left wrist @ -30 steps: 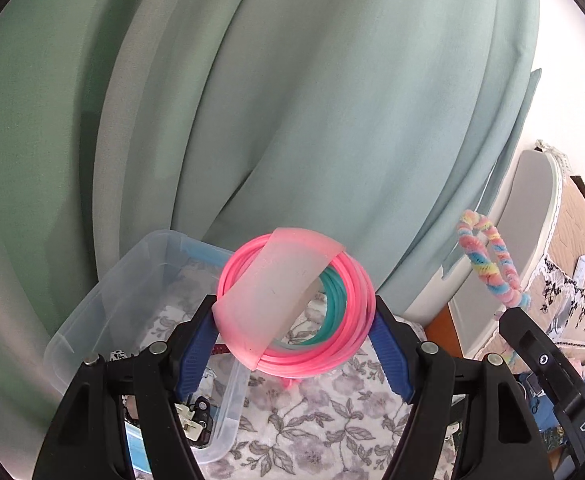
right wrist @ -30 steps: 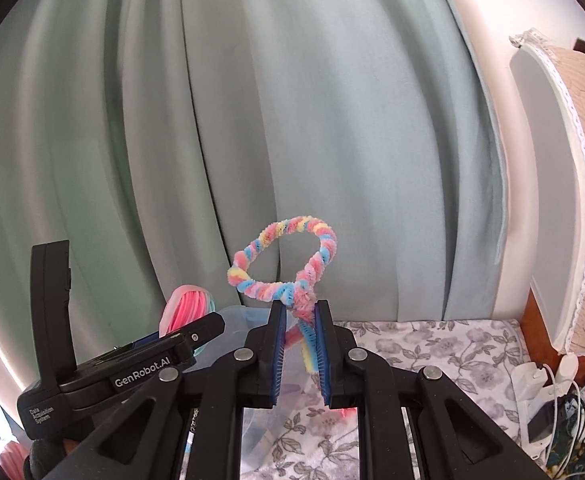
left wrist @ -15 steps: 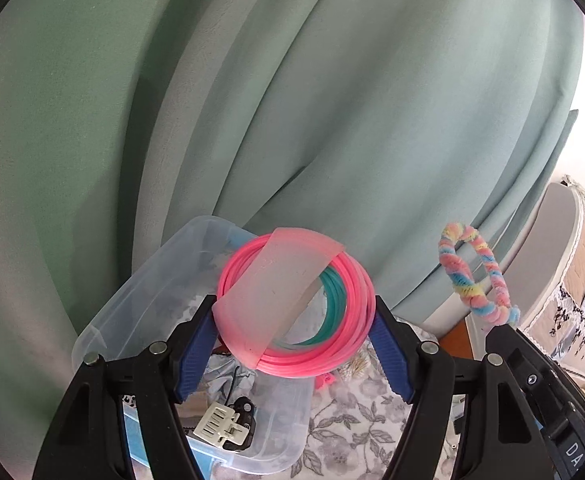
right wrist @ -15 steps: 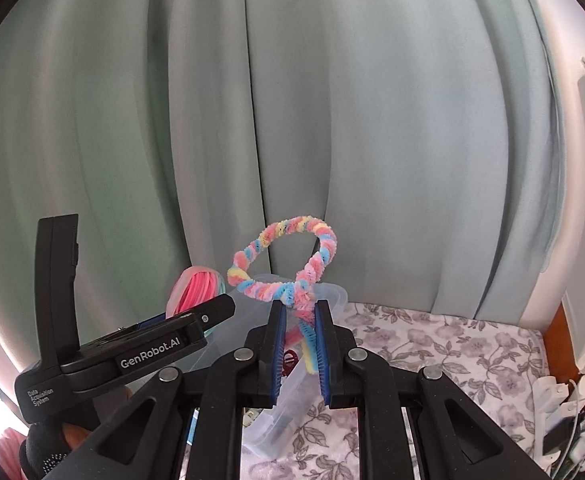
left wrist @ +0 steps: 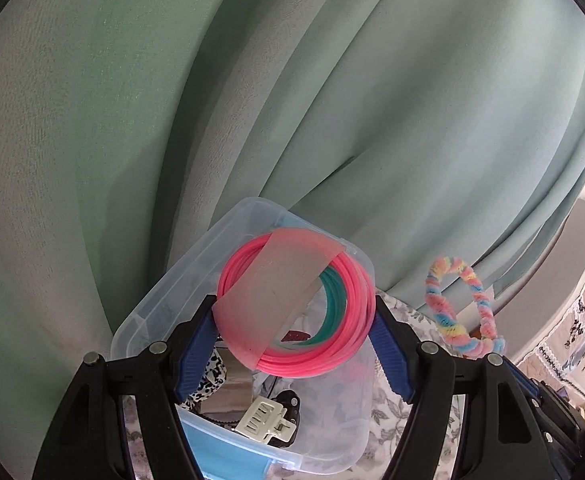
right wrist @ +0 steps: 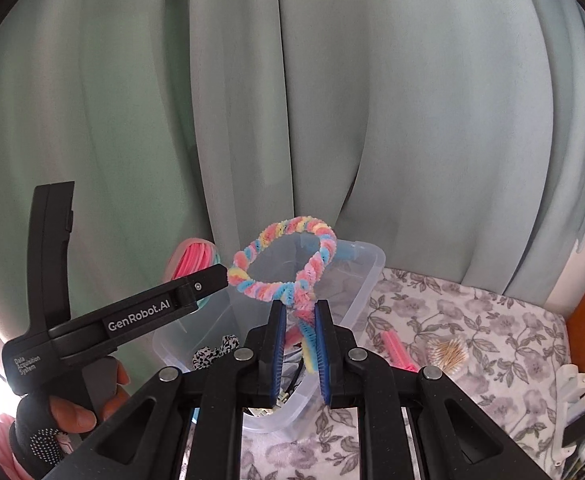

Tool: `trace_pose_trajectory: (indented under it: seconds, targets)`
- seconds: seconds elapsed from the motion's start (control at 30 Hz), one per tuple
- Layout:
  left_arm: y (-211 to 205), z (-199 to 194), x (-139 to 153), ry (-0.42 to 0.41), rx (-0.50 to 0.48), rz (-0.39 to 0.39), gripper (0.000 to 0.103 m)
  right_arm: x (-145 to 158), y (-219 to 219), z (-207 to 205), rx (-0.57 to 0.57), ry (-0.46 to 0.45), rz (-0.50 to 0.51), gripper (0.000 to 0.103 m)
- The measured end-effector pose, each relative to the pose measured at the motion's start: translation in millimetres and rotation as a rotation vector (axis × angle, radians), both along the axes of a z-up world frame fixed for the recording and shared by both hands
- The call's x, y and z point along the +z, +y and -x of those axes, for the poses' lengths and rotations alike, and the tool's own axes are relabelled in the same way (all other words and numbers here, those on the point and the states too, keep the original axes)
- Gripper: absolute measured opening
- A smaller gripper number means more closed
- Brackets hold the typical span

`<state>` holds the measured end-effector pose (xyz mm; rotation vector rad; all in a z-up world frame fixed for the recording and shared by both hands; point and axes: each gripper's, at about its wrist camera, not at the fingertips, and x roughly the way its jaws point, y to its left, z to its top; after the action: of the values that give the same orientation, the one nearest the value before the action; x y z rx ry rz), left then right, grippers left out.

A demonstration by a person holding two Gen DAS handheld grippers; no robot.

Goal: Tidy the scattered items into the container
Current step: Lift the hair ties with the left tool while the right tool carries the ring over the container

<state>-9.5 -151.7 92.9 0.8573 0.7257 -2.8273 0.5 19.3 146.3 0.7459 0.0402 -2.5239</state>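
Left wrist view: a coil of thin pink and teal plastic rings (left wrist: 296, 308), bound by a translucent pink band, is clamped between the blue pads of the left gripper (left wrist: 295, 344). The coil is held above the clear plastic storage box (left wrist: 164, 308), which is seen to contain a cream hair claw clip (left wrist: 266, 420) and a black-and-white patterned item.

Right wrist view: a twisted pastel chenille-stem loop (right wrist: 284, 268) is pinched by its tail in the clenched right gripper (right wrist: 298, 340), over the box's near right rim. A pink comb (right wrist: 398, 350) and a cotton-swab bundle (right wrist: 448, 354) are noted on the floral cloth (right wrist: 472, 320), right of the box.
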Motion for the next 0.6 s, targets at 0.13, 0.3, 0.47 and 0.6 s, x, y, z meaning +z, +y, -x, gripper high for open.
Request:
trace_pose_trajectory:
  seconds: [0.13, 0.3, 0.47, 0.6]
  targets:
    - [-5.8, -1.6, -2.9, -0.01, 0.015, 0.012, 0.074, -8.2, -8.8, 3.1, 0.023, -0.026, -0.009, 0.016]
    - [-12.9, -3.5, -12.7, -0.051, 0.032, 0.014, 0.074, -22.2, -20.5, 11.0, 0.052, -0.068, -0.025, 0.016]
    - [-17.9, -0.7, -22.6, -0.101, 0.047, 0.01, 0.074, -32.5, -23.8, 19.1, 0.051, -0.105, -0.025, 0.016]
    - [-20.4, -0.7, -27.1, -0.116, 0.043, 0.007, 0.074, -57.2, -23.2, 56.5, 0.056, -0.135, -0.022, 0.016]
